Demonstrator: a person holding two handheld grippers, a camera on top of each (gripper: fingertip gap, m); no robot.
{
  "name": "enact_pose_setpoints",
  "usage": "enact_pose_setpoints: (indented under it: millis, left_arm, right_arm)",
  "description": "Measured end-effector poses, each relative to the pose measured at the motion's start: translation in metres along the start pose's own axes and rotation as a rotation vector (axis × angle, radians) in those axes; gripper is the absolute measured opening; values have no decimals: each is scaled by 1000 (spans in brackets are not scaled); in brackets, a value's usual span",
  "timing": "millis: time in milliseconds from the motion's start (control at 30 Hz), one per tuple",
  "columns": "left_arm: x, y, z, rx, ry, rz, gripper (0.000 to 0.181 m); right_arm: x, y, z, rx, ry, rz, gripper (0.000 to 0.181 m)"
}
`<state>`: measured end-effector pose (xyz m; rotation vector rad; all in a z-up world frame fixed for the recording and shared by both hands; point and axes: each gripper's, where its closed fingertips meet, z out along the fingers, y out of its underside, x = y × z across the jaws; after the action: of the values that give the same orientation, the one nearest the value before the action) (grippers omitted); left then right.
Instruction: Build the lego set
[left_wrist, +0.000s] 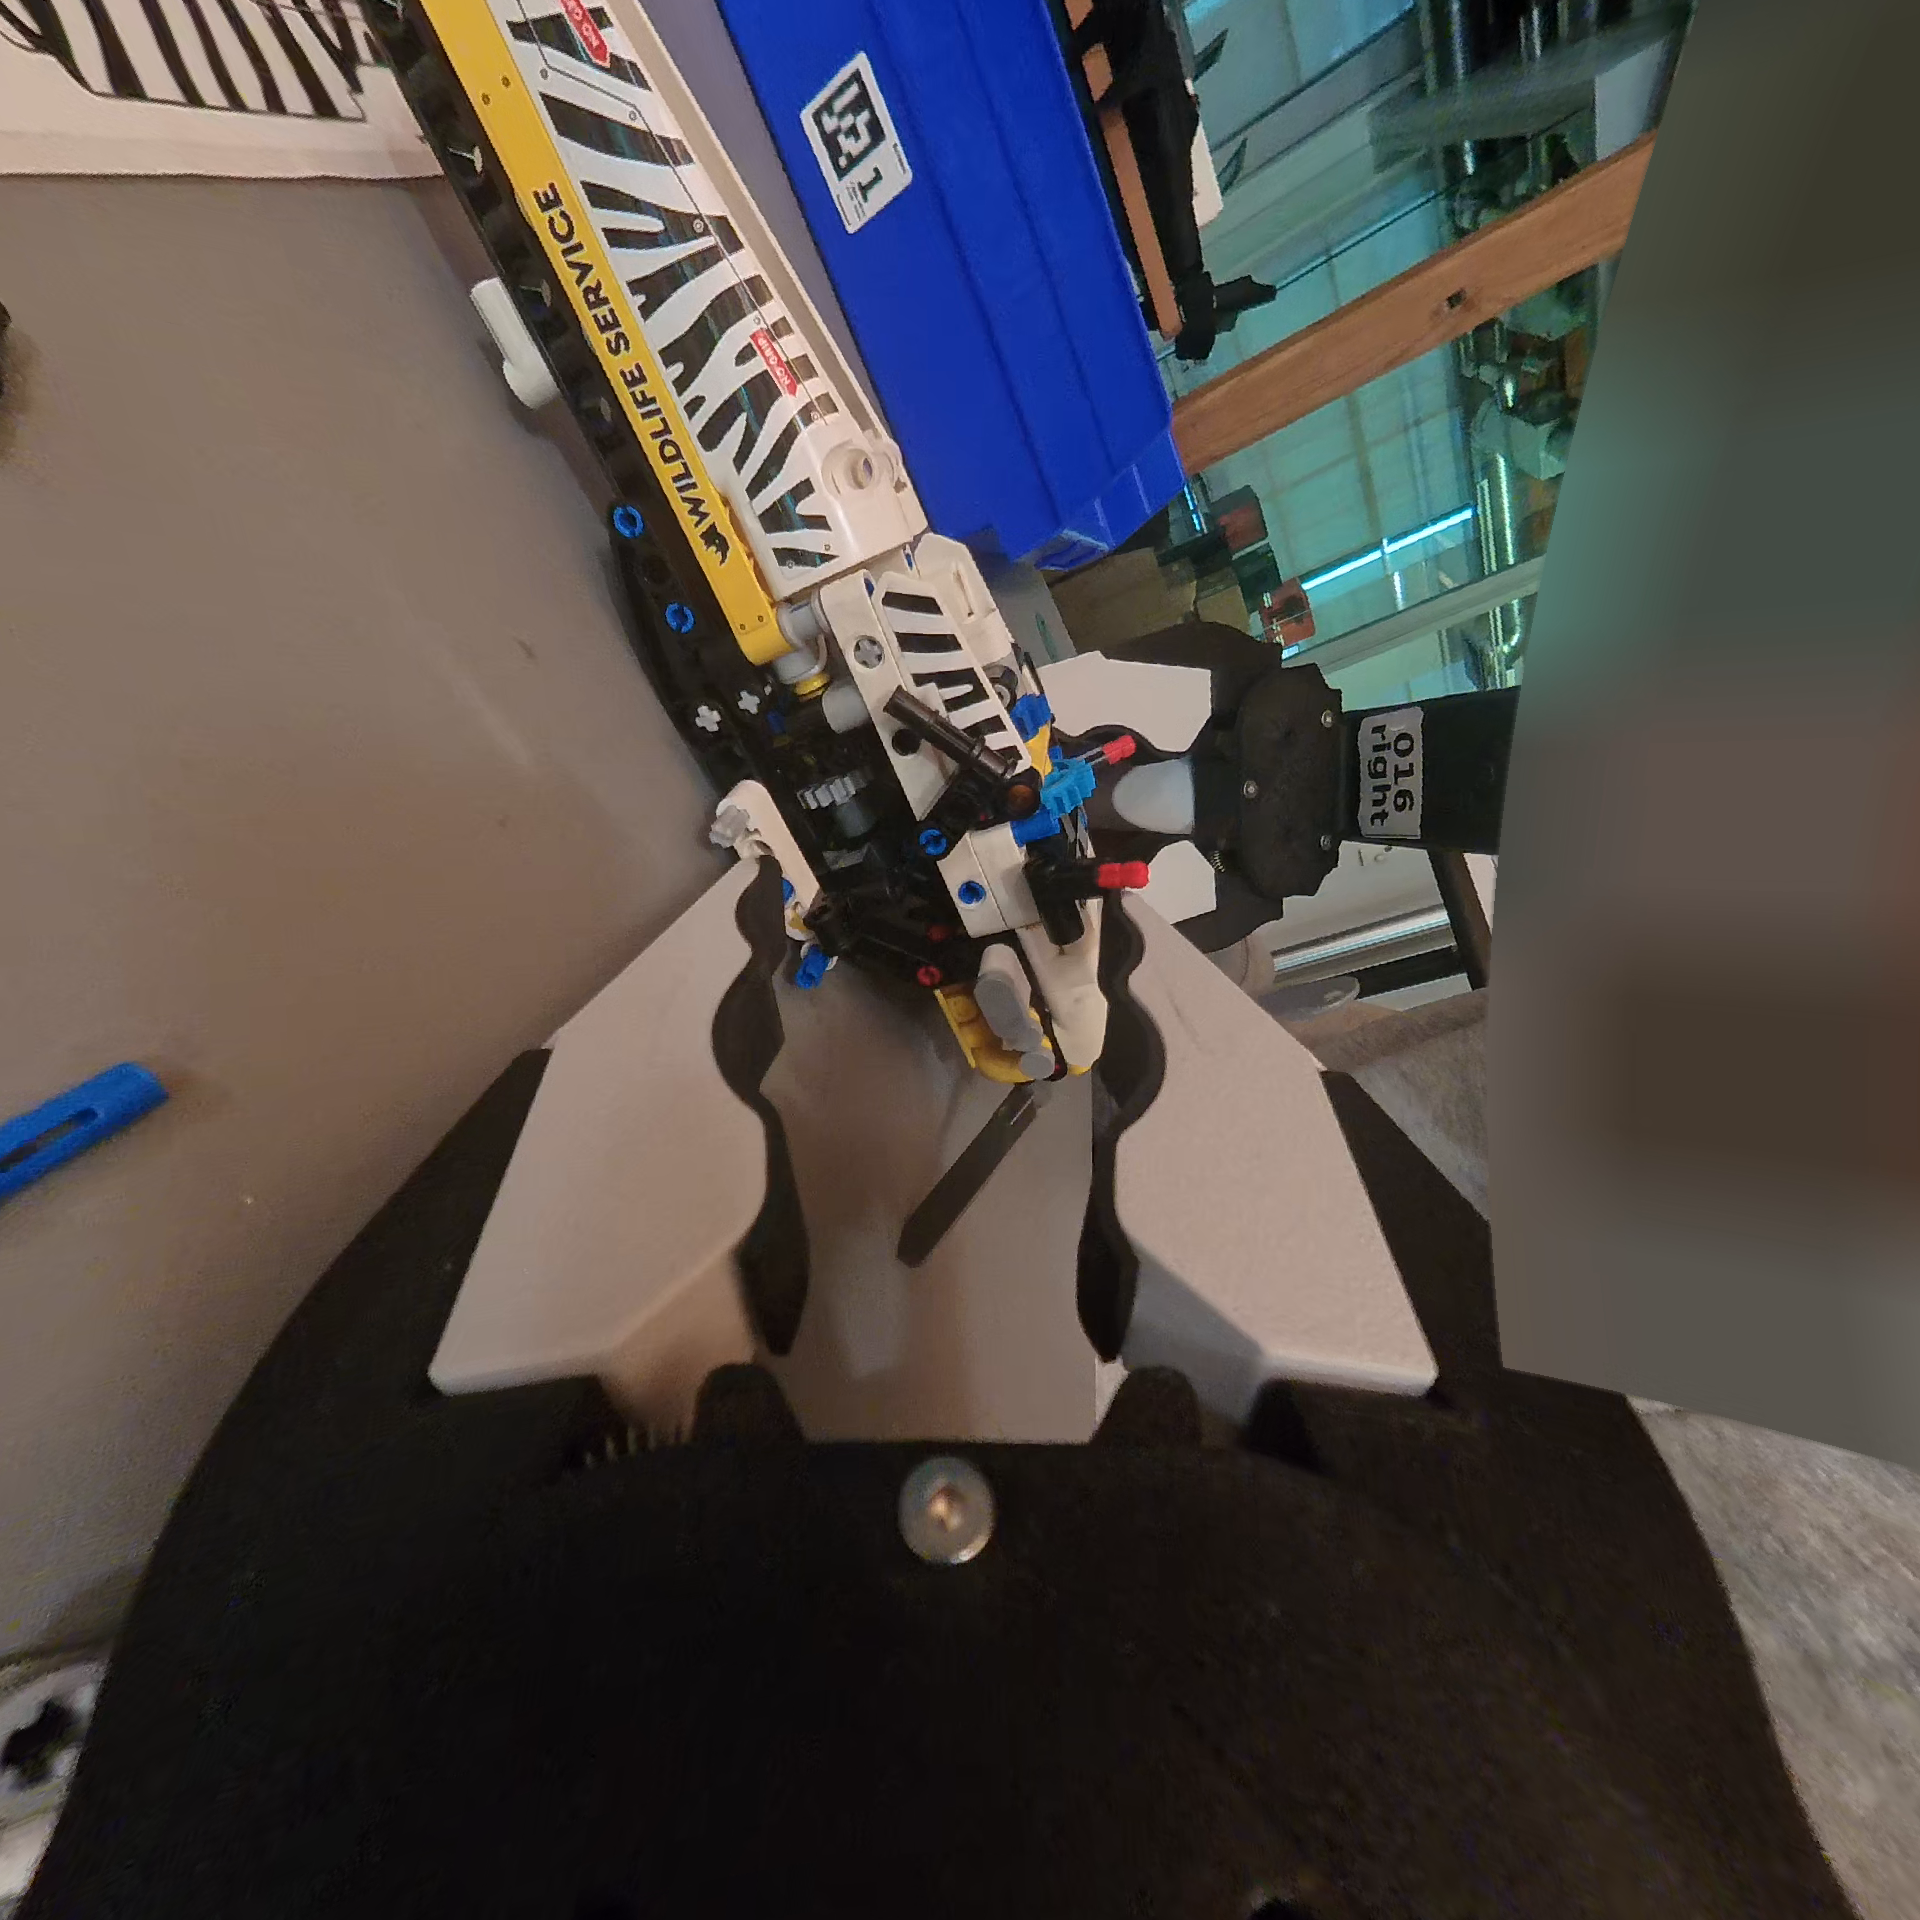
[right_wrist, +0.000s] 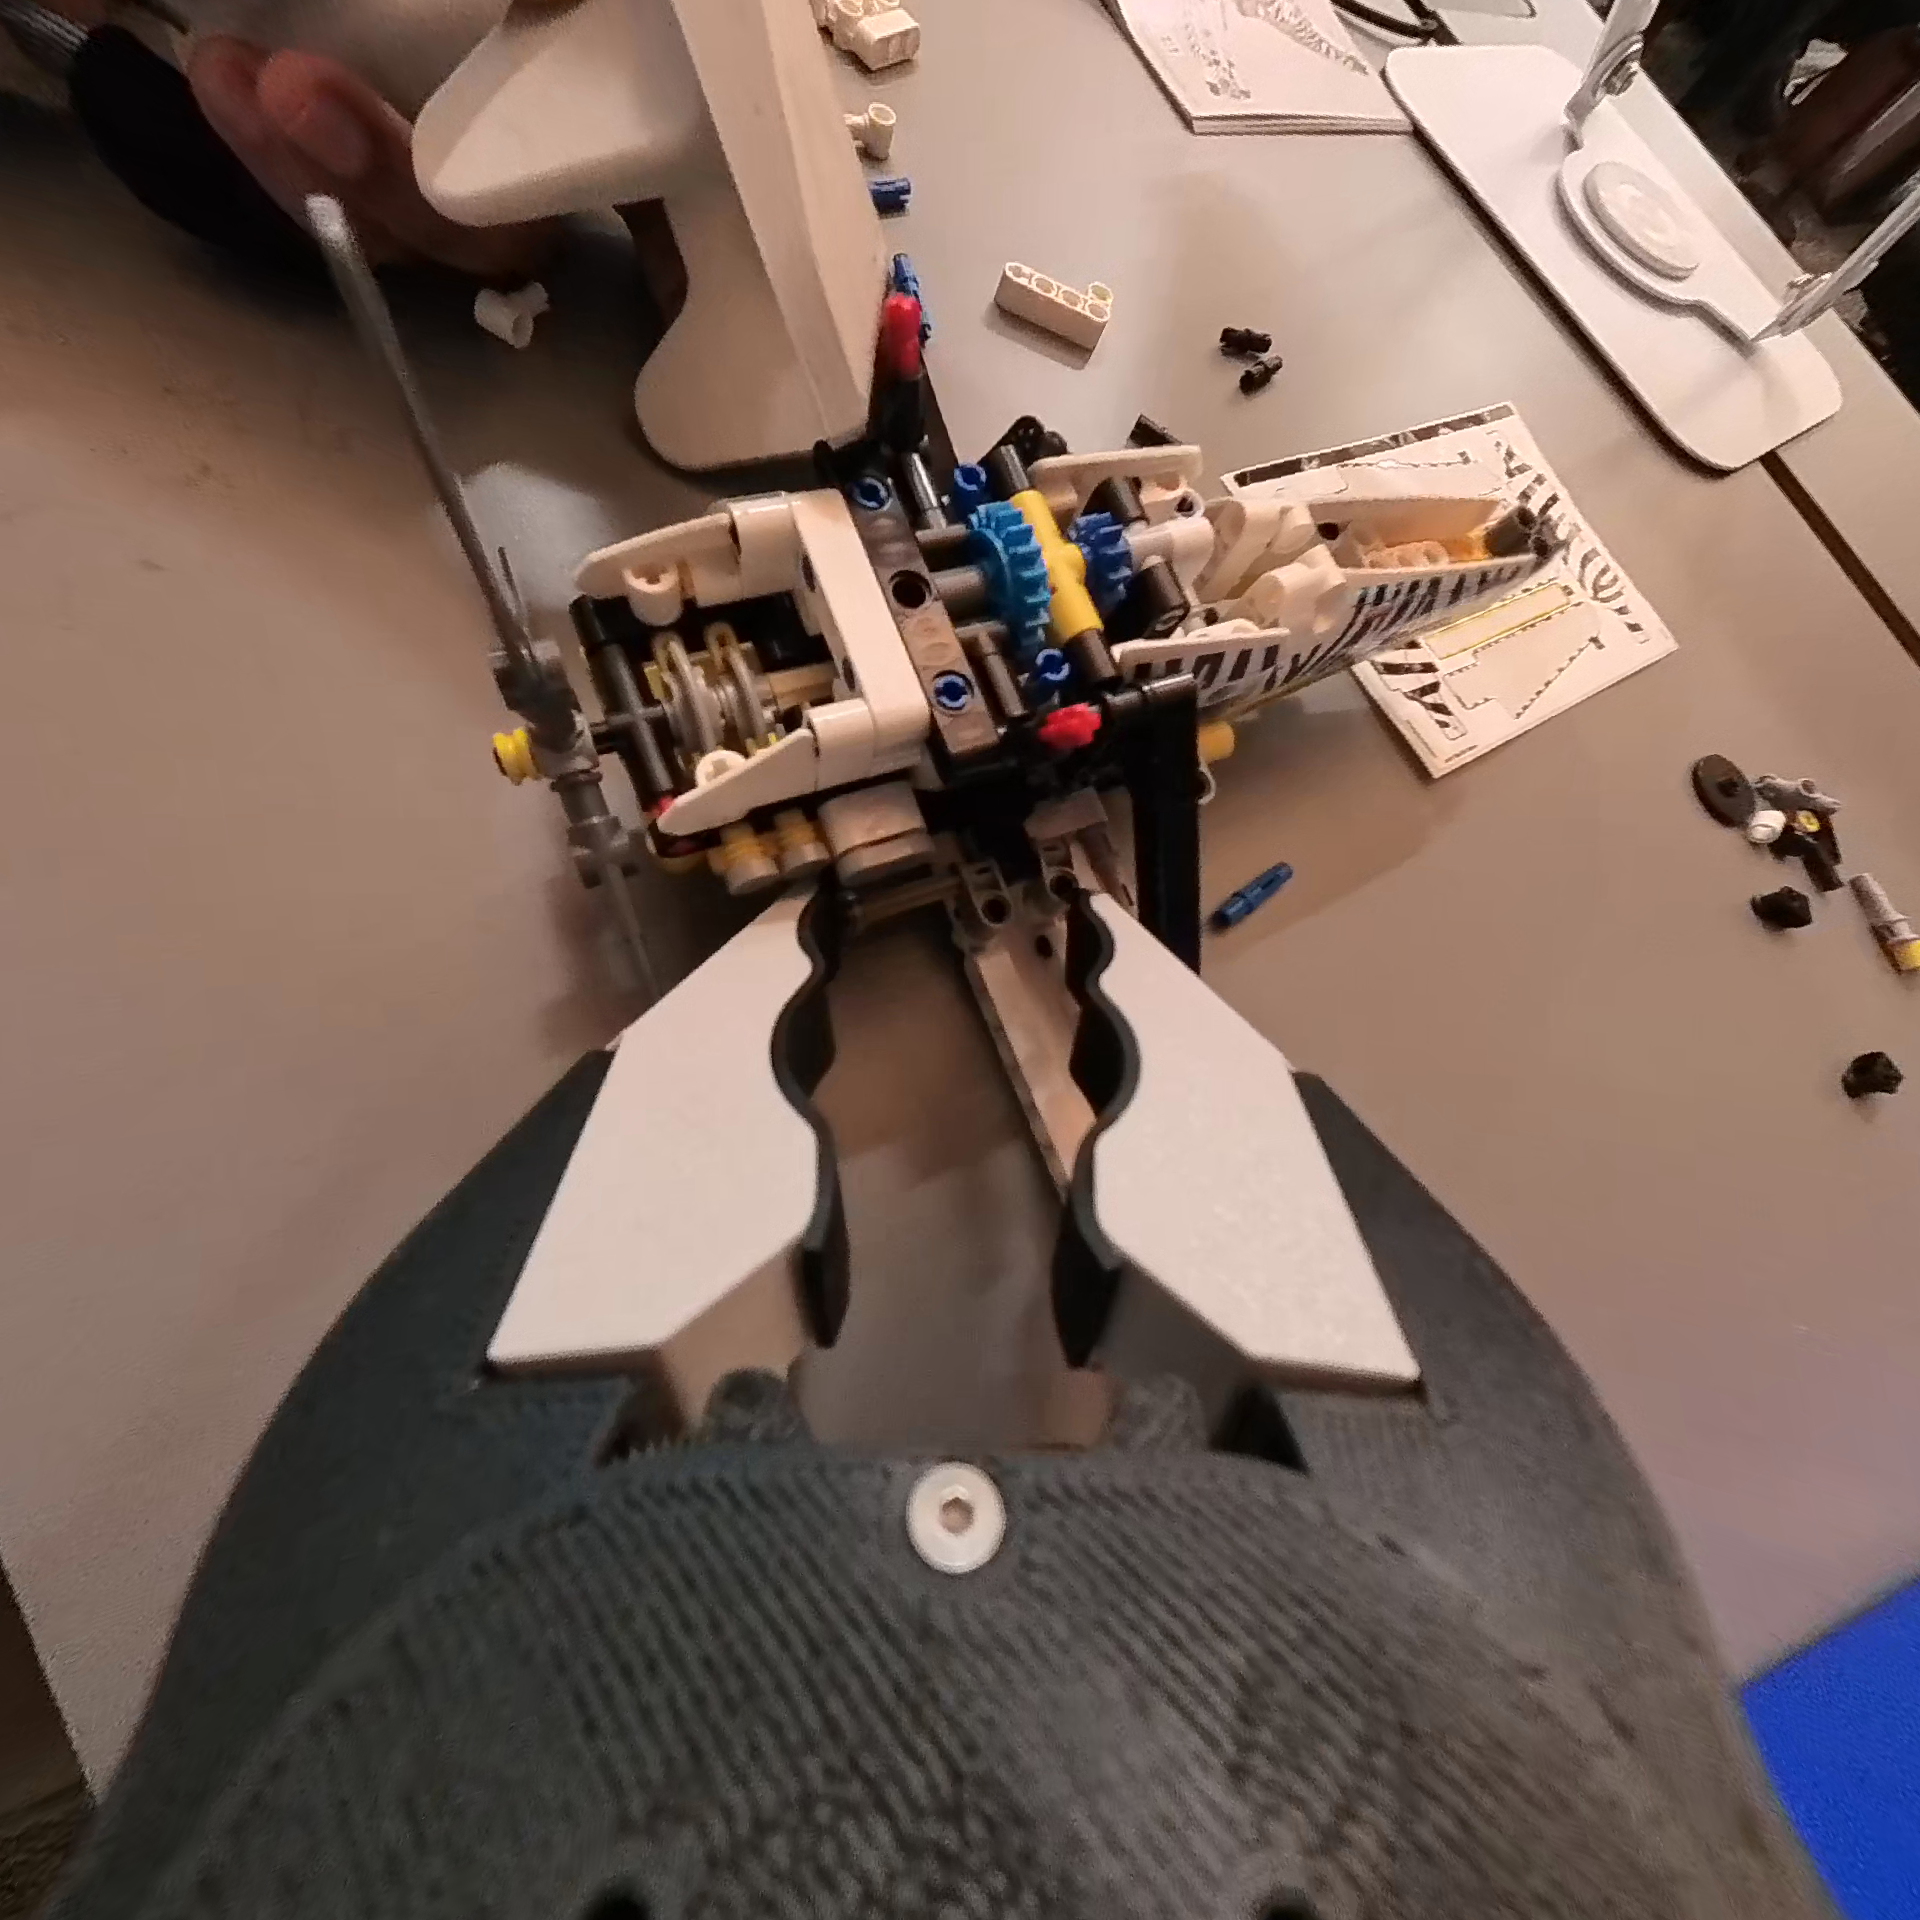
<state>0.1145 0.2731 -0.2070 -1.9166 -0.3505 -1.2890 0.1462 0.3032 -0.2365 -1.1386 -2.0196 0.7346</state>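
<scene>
Lego model, a white, zebra-striped build with a yellow side beam and blue gears, reaches from your left gripper toward the far left, beside a blue plastic bin on the grey counter. Your left jaws pinch its near end. The right gripper sits at its right.

From the right wrist, your right gripper has its jaws closed on a black-and-grey beam under the model. A sticker sheet lies far right, with loose black pins beyond.
</scene>
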Motion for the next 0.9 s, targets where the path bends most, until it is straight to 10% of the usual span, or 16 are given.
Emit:
enact_pose_setpoints:
  millis: [900]
  left_arm:
    - [17,-11,-27,78,42,52,47]
  right_arm:
    - [9,29,-25,-72,-27,254,72]
